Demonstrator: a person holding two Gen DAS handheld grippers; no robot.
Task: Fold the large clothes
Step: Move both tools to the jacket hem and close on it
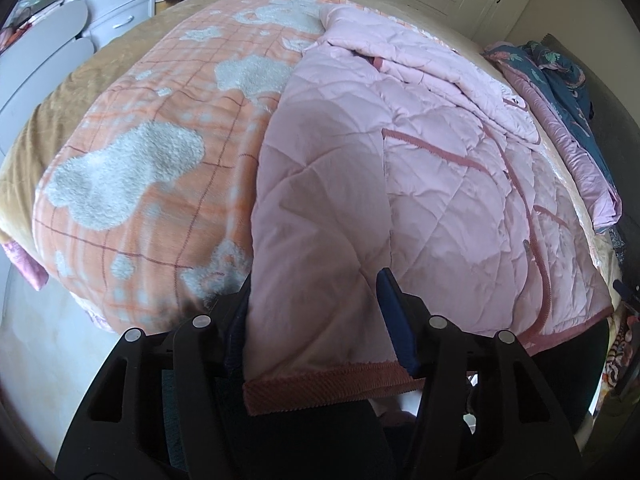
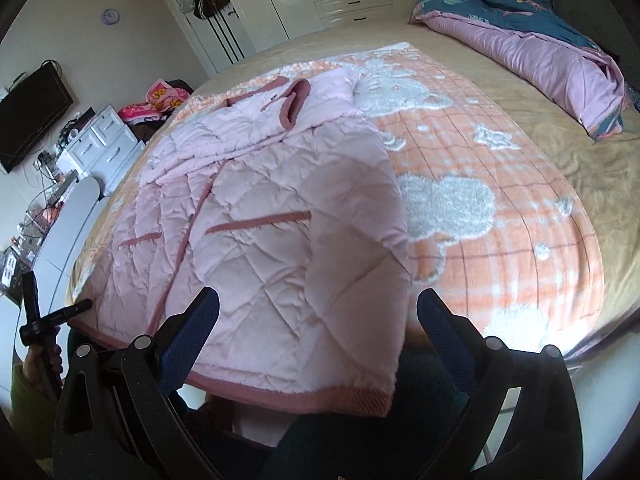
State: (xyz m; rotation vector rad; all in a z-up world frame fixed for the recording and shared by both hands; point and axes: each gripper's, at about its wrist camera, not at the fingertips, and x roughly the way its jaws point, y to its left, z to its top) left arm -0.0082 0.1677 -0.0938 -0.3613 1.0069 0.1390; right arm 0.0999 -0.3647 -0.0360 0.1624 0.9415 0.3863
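A bed (image 2: 580,184) with a tan cover fills the space ahead of both tools. Over it lies an orange checked blanket (image 1: 132,168) with fuzzy white patches, running ahead and to the left of the left tool and ahead and to the right of the right tool. A rumpled duvet (image 2: 532,52), blue on pink, sits far ahead and to the right of the right tool, at the bed's far side.

The pink quilted jacket (image 2: 256,216) lies front up on the blanket, hem toward the tools and collar at the far end. Its darker pink ribbed hem band (image 1: 320,384) hangs over the bed's near edge. In the left wrist view the jacket stretches forward and to the right; in the right wrist view it stretches forward and to the left.

The left tool (image 1: 316,320) stands wide open at the hem, one folded-over panel of the jacket lying between its fingers (image 1: 396,320). The left finger is hidden behind the cloth, so whether it touches cannot be told; nothing is gripped.

The right tool (image 2: 316,320) is likewise spread wide, the jacket's near corner resting between its fingers (image 2: 188,344) and the hem band draping just below. The fingers flank the fabric without pinching it.
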